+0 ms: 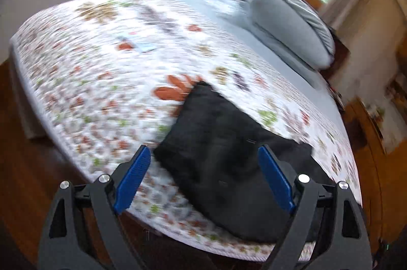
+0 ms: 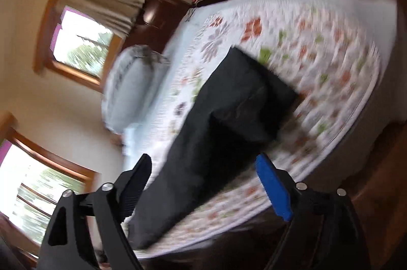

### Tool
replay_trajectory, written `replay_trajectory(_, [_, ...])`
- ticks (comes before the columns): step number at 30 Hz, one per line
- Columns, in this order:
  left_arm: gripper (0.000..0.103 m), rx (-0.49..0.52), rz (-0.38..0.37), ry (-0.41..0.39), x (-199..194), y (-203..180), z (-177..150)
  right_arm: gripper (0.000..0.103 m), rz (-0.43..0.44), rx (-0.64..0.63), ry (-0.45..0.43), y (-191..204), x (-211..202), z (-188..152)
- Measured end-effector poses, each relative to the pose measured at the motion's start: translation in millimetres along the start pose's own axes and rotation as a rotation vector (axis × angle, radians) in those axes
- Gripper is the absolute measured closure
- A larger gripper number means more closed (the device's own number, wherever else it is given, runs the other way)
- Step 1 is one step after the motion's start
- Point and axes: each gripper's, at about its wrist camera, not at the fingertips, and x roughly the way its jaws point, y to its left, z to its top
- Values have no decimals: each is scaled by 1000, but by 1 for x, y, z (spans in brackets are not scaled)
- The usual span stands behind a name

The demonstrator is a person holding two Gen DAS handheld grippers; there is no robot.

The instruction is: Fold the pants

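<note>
Both black blue-padded grippers, left gripper (image 1: 203,178) and right gripper (image 2: 206,183), gape empty; folded black cloth pants (image 1: 223,158) lie lower centre, long axis running up-frame, left nearer.

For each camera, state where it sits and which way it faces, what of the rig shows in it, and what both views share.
Left wrist: sits on the left gripper, looking down along its open blue fingers at the black pants near the bed's edge, with a grey pillow and a window beyond.
Right wrist: sits on the right gripper, strongly tilted, facing the pants lengthwise; its open fingers show, nothing between them.
Shared: pants, flowered bed, pillow, window. No hand shows in either.
</note>
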Motion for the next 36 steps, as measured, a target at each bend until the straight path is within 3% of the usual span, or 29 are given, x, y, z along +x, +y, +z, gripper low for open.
replay_trajectory(4, [16, 120, -57, 95, 26, -50, -16, 14, 62, 145, 33, -16, 24, 2])
replay_trajectory(6, [16, 172, -55, 129, 42, -64, -24, 14, 55, 153, 46, -14, 33, 7])
replay_trajectory(10, [15, 218, -53, 174, 67, -74, -37, 14, -29, 129, 66, 0, 51, 24])
replay_trajectory(15, [12, 307, 62, 217, 92, -73, -42, 15, -182, 141, 97, 7, 79, 33])
replay_trajectory(16, [12, 314, 65, 230, 96, -72, -39, 20, -198, 138, 101, 7, 84, 33])
replay_trajectory(18, [12, 336, 77, 260, 104, -69, -41, 40, -255, 112, 105, 11, 94, 33])
replay_trajectory(20, [9, 361, 90, 285, 111, -69, -42, 67, -287, 72, 115, 19, 106, 34])
replay_trajectory(24, [5, 397, 106, 314, 121, -72, -44, 74, -274, -31, 104, 51, 122, 46])
replay_trajectory(26, [5, 377, 97, 323, 127, -68, -43, 80, -197, -95, 93, 75, 127, 57])
replay_trajectory(29, [5, 332, 77, 327, 130, -61, -39, 80, -94, -225, 67, 114, 128, 67])
replay_trajectory(31, [5, 310, 69, 333, 131, -59, -36, 80, -79, -222, 65, 117, 126, 69])
replay_trajectory(34, [5, 299, 61, 344, 131, -58, -35, 78, -192, -166, 113, 84, 122, 62])
replay_trajectory(36, [5, 305, 65, 352, 132, -59, -35, 70, -317, -110, 147, 51, 120, 56])
